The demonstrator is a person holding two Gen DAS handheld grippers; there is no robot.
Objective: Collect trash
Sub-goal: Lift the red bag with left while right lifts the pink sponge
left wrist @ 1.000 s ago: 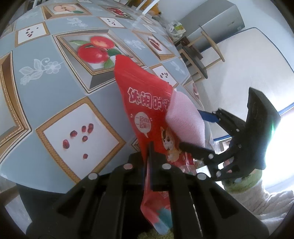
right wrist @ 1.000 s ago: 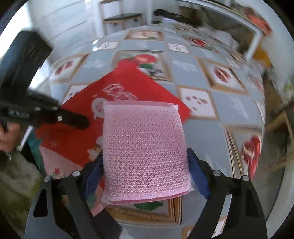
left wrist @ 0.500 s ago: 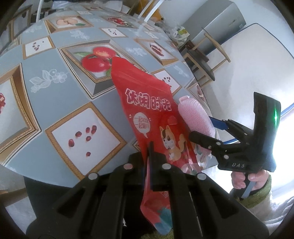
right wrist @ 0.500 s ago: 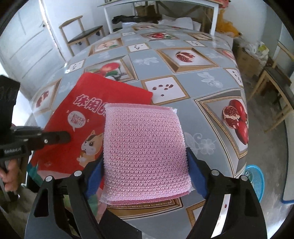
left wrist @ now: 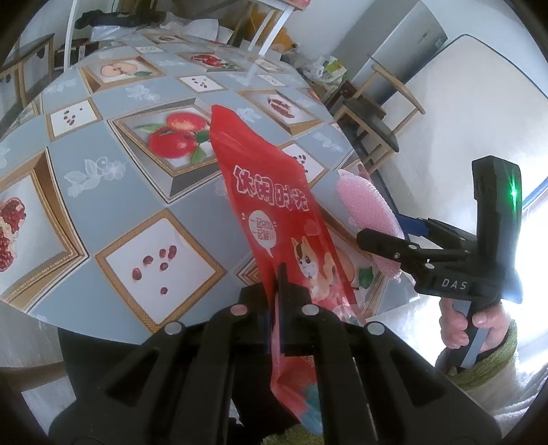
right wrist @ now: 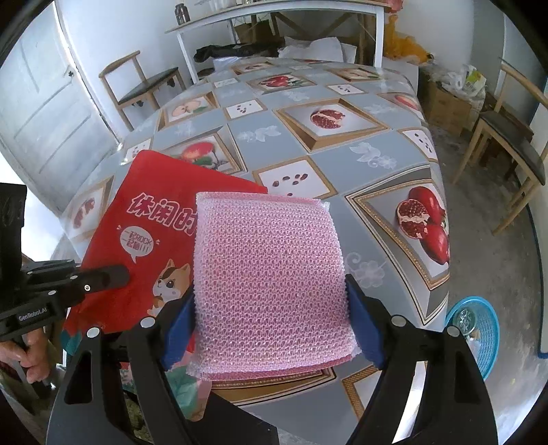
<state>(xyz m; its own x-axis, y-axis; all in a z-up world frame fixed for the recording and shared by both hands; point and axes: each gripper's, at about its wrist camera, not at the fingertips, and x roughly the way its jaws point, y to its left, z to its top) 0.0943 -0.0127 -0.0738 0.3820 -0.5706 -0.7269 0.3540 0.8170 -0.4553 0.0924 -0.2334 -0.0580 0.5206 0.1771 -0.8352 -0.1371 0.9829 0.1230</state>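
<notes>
A red snack bag [left wrist: 274, 219] with white characters and a cartoon cat hangs edge-on above the table's near edge, my left gripper [left wrist: 277, 274] shut on its lower part. In the right wrist view the same bag [right wrist: 150, 219] faces the camera, with the left gripper [right wrist: 120, 274] at its left side. My right gripper [right wrist: 267, 294] is shut on a pink mesh scrub pad [right wrist: 270, 284], and its blue pads press both sides. From the left wrist view the pad [left wrist: 366, 205] and right gripper [left wrist: 383, 227] sit just right of the bag, a hand on the handle.
The table [right wrist: 291, 161] wears a grey cloth printed with fruit pictures. A blue basket [right wrist: 476, 328] stands on the floor at the right of the table. Wooden chairs [right wrist: 144, 85] [right wrist: 507, 133] stand at the far left and right. A white shelf [right wrist: 274, 10] is behind.
Both grippers have lifted and tilted up, so more of the room shows. The pink pad has moved right, off the front of the red bag. Both grips are unchanged.
</notes>
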